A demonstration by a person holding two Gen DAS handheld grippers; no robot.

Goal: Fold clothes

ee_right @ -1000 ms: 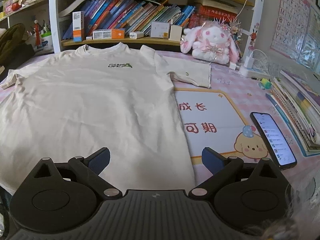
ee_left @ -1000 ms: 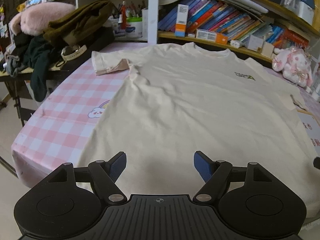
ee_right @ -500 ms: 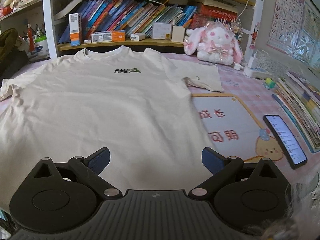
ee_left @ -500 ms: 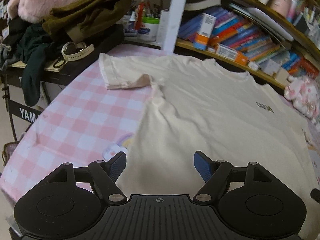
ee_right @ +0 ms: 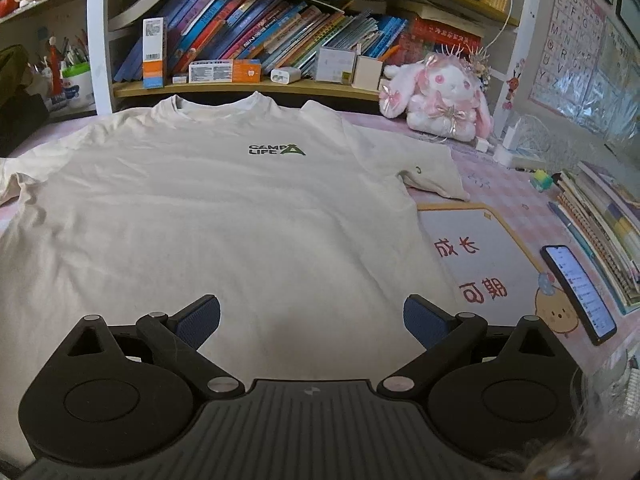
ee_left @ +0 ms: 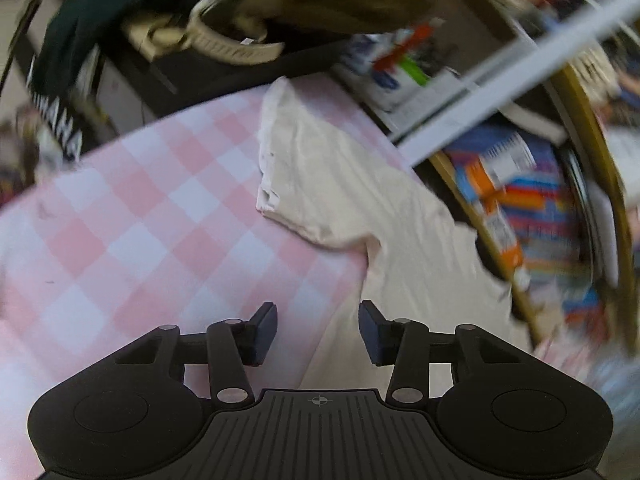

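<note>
Home study room, crammed bookshelf (ee_right: 280,52), plush bunny (ee_right: 440,100), alphabet poster (ee_right: 576,40)

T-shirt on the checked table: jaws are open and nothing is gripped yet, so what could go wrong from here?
1. The left sleeve lies creased; a pinch there may catch only one layer.
2. The phone lies near the shirt's right edge; dragging cloth could nudge it.
3. The left view is blurred, so aim may be off.

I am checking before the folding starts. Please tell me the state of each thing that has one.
T-shirt: spread flat, front up, unfolded.
Left sleeve: laid out flat.
Left tongs: open, empty.
Right tongs: open, empty.
Phone: screen lit, lying flat.
</note>
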